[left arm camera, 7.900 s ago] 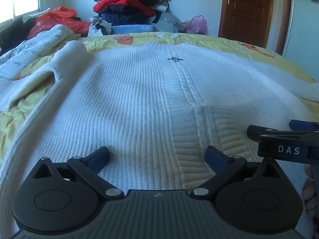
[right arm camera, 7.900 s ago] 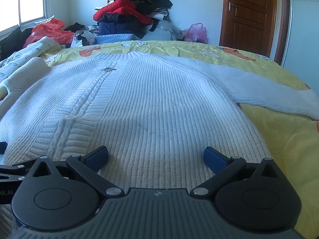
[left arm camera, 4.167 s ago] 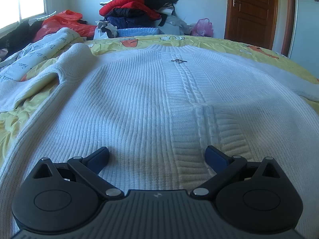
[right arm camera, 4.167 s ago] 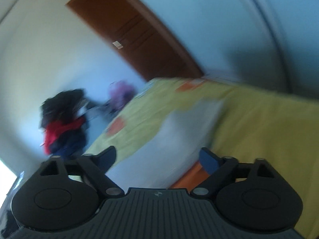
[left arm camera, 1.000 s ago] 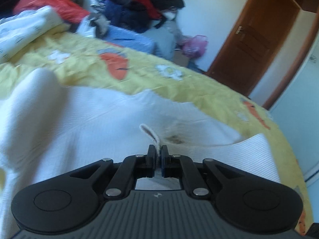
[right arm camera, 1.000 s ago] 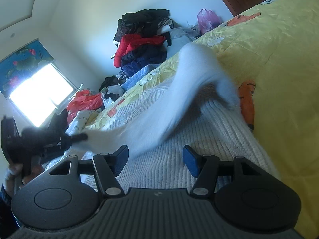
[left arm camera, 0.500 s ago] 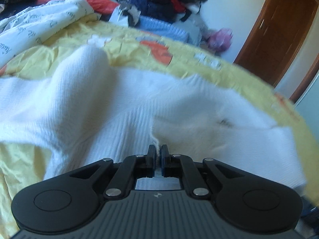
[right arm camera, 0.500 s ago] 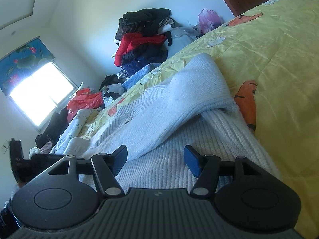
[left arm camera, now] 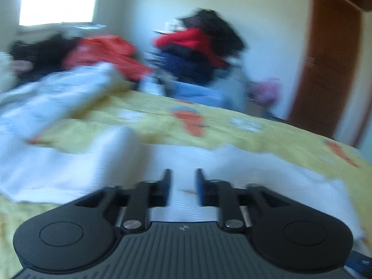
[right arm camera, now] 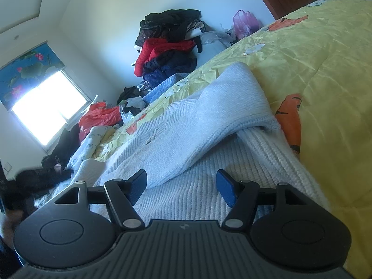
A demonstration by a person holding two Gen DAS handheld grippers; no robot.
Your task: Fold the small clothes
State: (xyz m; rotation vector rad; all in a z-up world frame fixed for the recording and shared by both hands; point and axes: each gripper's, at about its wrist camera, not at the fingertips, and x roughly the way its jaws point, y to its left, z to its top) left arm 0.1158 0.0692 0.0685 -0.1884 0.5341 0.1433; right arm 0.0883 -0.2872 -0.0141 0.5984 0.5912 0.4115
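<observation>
Left tool point(left arm camera: 182, 187): jaws opening, now a narrow gap between the blue pads. White knit shows through the gap, but the pads do not press on it; nothing held. The view is motion-blurred, so finer detail of the cloth under it is not readable.

Right tool point(right arm camera: 181, 187): jaws stand about half open and empty, hovering low over the ribbed body of the white knitted sweater point(right arm camera: 193, 186). No pad touches the cloth.

The sweater lies spread on the bed's yellow quilt with orange cartoon prints point(right arm camera: 325, 69). Its smooth-knit right sleeve point(right arm camera: 209, 125) is laid diagonally across the ribbed chest, the fold at the shoulder near the quilt edge of the garment. In the left view a rounded white hump of knit, probably the other sleeve point(left arm camera: 116, 153), sits beside the body, not yet folded in.

Judgement: step in hand is the sleeve fold; the first sleeve appears placed and is being let go. Next move likely calls for the left tool to pinch the remaining sleeve near its cuff and carry it across the chest, keeping the laid sleeve undisturbed.

Background: a pile of red, black and navy clothes point(right arm camera: 167, 46), well apart.
</observation>
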